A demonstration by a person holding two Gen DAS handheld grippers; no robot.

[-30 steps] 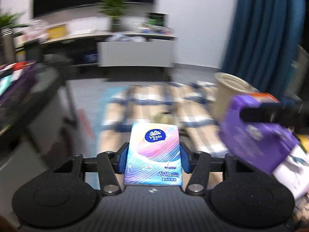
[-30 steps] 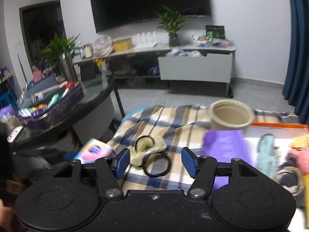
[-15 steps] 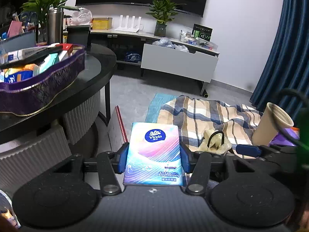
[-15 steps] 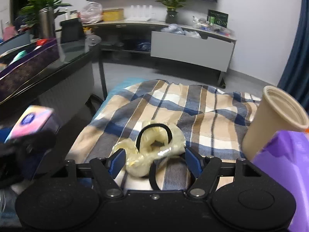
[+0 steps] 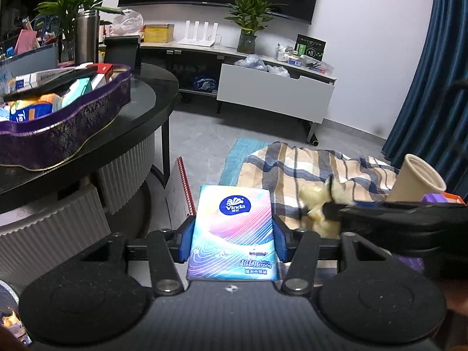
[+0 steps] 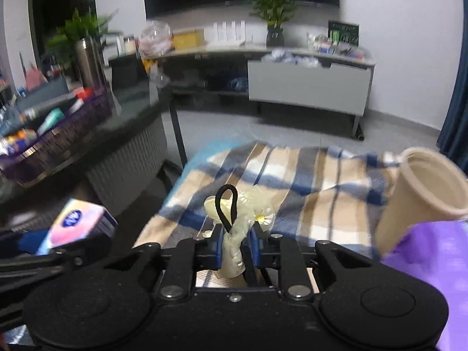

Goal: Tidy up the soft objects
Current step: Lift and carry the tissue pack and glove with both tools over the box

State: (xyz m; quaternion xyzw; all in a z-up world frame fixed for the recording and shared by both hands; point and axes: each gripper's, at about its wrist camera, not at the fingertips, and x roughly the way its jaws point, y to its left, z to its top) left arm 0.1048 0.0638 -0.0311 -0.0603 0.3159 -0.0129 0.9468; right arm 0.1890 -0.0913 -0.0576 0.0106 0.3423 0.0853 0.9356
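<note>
Left gripper (image 5: 232, 241): clamped on a tissue pack (image 5: 233, 234), blue pads pressed against both long sides, the pack flat and face up with its blue oval logo toward the room
Right gripper (image 6: 234, 248): jaws closing to a narrow gap around a pale yellow scrunchie (image 6: 234, 245), the fabric bunched upright between the blue pads, which press on it from both sides
Scrunchie: sheer yellow cloth with small daisy trims, a black elastic loop (image 6: 225, 204) rising above the pads; in the left view it shows as a yellow bundle (image 5: 314, 199) at the tip of the other tool
Blanket (image 6: 307, 175): blue, tan and white plaid, spread on the grey floor directly beneath and beyond the scrunchie
Paper cup (image 6: 424, 193): beige, tilted with its mouth up, at the blanket's right edge, just beside a purple item (image 6: 433, 257) that I cannot identify
Tissue pack from the right side (image 6: 77, 223): seen low at the left, blurred, held clear of the blanket
Round table (image 5: 146, 108): black glass top, left of the blanket, carrying a purple tin tray (image 5: 67, 125) crammed with boxes and packets
Background: a low TV bench (image 5: 275, 93) against the white wall, potted plant (image 5: 248, 20) on top, blue curtain (image 5: 438, 73) at the right
</note>
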